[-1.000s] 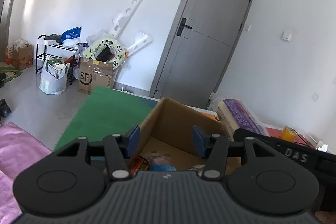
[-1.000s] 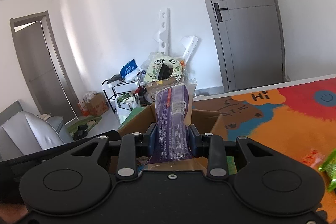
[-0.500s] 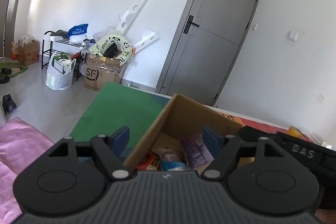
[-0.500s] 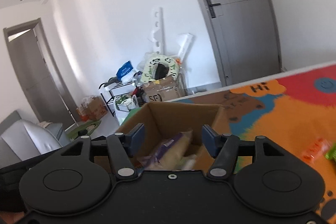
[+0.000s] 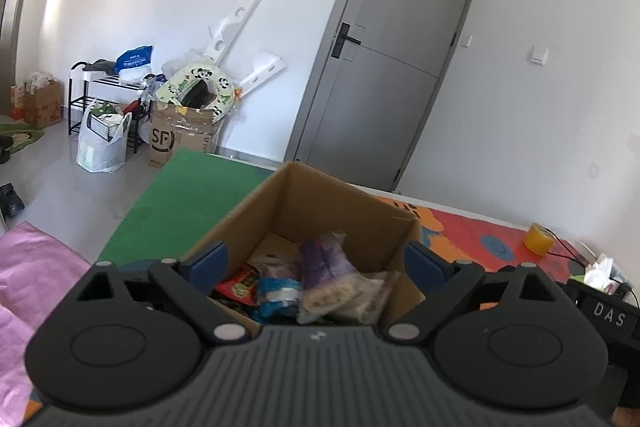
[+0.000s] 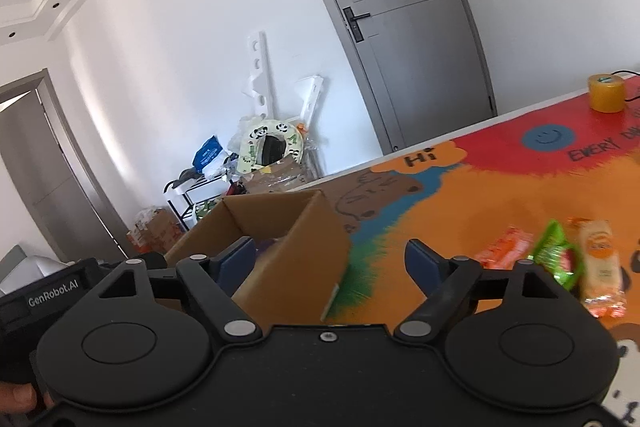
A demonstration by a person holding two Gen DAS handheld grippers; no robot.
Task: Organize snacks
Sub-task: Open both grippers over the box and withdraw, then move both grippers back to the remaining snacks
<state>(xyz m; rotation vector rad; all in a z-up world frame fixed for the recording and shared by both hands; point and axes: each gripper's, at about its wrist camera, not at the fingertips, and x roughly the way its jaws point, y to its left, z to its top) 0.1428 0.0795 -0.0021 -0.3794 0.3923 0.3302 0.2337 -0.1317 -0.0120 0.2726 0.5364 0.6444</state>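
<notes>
An open cardboard box (image 5: 336, 203) stands on the colourful mat and holds several snack packs. Among them, a purple and clear packet (image 5: 332, 275) leans beside a red pack (image 5: 240, 281) and a blue one (image 5: 276, 293). My left gripper (image 5: 316, 263) hangs over the box's near side, its jaws opening with nothing between the pads. My right gripper (image 6: 330, 259) faces the box (image 6: 280, 231) corner, jaws opening and empty. To its right on the mat lie an orange packet (image 6: 506, 247), a green packet (image 6: 558, 255) and a pale cracker packet (image 6: 602, 267).
A yellow tape roll (image 6: 606, 93) and a black cable sit at the mat's far edge. A tissue pack (image 5: 604, 269) lies right of the box. Past the table stand a grey door (image 5: 396, 67), an SF carton (image 5: 180, 135), a shoe rack and bags.
My right gripper let go of the purple packet, which dropped into the box, then swung right towards the loose snacks. Both grippers' jaws widened. The left one edged back slightly.
</notes>
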